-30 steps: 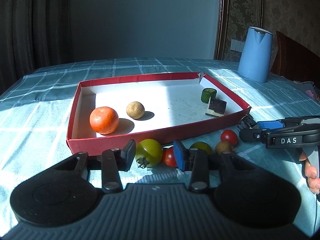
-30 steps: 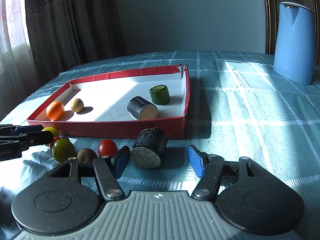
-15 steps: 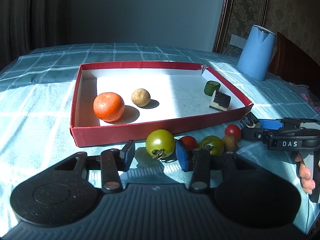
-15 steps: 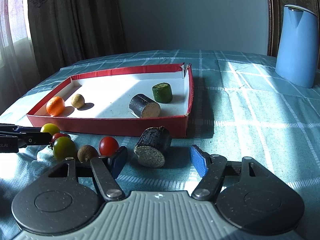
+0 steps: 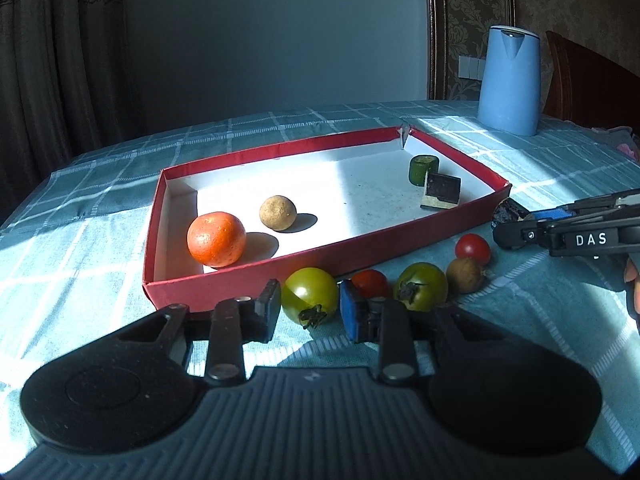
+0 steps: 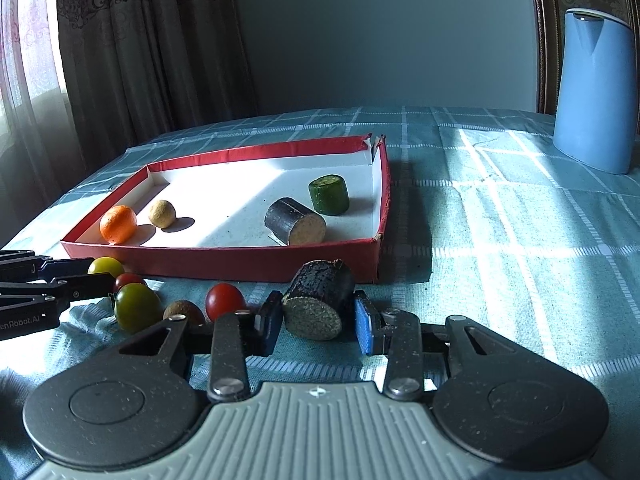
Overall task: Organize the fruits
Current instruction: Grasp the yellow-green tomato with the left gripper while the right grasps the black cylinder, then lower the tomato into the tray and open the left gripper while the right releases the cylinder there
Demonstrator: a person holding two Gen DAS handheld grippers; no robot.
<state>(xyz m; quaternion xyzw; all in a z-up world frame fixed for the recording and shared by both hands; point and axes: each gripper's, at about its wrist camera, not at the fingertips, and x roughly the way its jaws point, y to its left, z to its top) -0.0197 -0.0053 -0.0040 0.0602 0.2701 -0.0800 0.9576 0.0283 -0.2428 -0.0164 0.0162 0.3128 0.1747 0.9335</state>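
Left gripper has its jaws open around a green tomato, right up against the red tray front wall. Right gripper is spread around the dark log piece near the tray's corner, open bench to its right.

Sunlit checked tablecloth, dark curtains, grey wall.

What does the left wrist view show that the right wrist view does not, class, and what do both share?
Only the left wrist view shows a fingertip and a chair back. Only the right wrist view shows the full cut face of the dark log between the right tool fingers. Both show the red tray, orange, blue jug and loose tomatoes.
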